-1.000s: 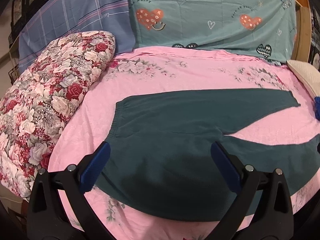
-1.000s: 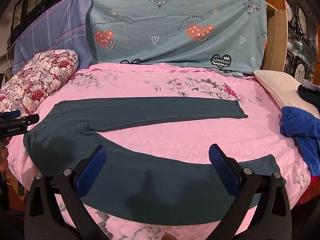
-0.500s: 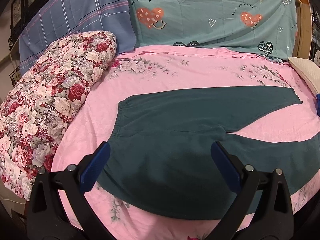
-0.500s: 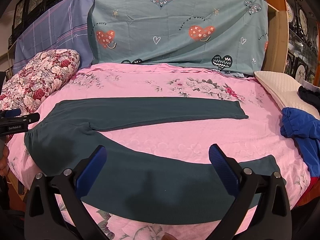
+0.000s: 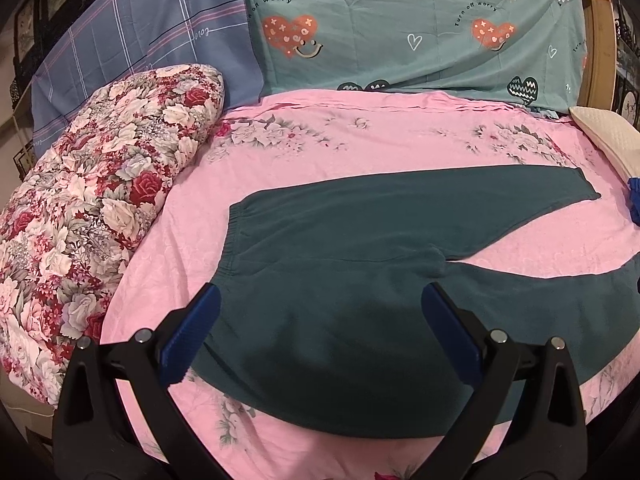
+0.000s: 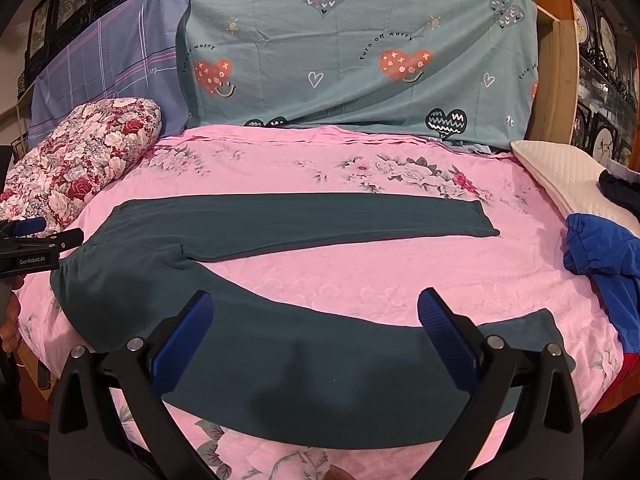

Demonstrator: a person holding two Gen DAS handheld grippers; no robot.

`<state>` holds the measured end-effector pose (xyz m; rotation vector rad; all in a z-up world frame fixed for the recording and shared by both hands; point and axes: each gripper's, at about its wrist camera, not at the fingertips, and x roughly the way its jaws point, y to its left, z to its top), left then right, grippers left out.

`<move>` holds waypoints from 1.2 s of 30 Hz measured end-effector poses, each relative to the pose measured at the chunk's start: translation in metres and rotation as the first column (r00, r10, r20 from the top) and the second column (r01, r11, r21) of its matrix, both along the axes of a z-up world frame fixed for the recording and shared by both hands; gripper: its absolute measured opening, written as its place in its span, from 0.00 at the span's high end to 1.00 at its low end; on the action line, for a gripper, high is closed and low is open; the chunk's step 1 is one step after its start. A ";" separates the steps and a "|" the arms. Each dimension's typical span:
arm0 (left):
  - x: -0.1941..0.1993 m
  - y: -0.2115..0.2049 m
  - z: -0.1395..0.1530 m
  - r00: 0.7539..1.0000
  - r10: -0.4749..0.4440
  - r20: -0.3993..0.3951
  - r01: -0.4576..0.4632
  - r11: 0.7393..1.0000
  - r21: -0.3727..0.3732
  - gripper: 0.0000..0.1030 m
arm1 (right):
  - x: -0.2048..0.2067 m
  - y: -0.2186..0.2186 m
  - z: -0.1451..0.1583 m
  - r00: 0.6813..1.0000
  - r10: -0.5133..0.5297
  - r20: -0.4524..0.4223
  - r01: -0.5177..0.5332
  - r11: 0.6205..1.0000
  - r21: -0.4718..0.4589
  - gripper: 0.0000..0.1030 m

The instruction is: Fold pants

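The dark green pants (image 5: 360,264) lie flat and unfolded on the pink floral bedsheet (image 5: 360,140), filling the centre and lower half of the left wrist view. The elastic waistband sits at centre left; one leg runs toward the right edge of the frame and ends in a cuff at centre right, and the other leg curves along the lower right. The two legs are apart, with a wedge of pink sheet between them.

The left gripper (image 5: 320,312) hovers over the seat area of the pants. Its blue-padded fingers (image 5: 192,332) are spread wide and hold nothing.

In the right wrist view, the right gripper (image 6: 314,312) hangs over the near leg in the lower centre of the frame. Its fingers (image 6: 448,336) are likewise spread wide and empty. Whether either gripper touches the fabric cannot be determined.

The far leg lies straight across the middle of the right wrist view. The left gripper also appears at the left edge of this view, just beside the waistband.

Surroundings:
- A red and white floral quilt (image 5: 88,208) lies rolled at the left of the sheet.
- A teal heart-print sheet (image 6: 360,60) covers the upper centre.
- A blue garment (image 6: 600,252) lies at the right edge, below a cream pillow (image 6: 560,168).
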<state>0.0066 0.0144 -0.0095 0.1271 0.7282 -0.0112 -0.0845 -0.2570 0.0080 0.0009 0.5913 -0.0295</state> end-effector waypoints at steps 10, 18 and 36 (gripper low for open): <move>0.007 0.008 -0.007 1.000 0.014 -0.018 -0.014 1.000 -0.006 0.02 | 0.006 0.000 -0.003 1.000 0.006 -0.022 -0.006 1.000 0.003 0.01; 0.009 0.011 -0.011 1.000 0.017 -0.023 -0.017 1.000 -0.008 0.02 | 0.007 0.002 -0.004 0.999 0.018 -0.028 -0.018 1.000 0.009 0.01; 0.170 0.103 -0.040 0.982 0.123 -0.144 -0.108 0.989 0.105 0.02 | 0.202 0.035 0.001 0.919 0.339 -0.204 -0.346 0.938 0.000 0.08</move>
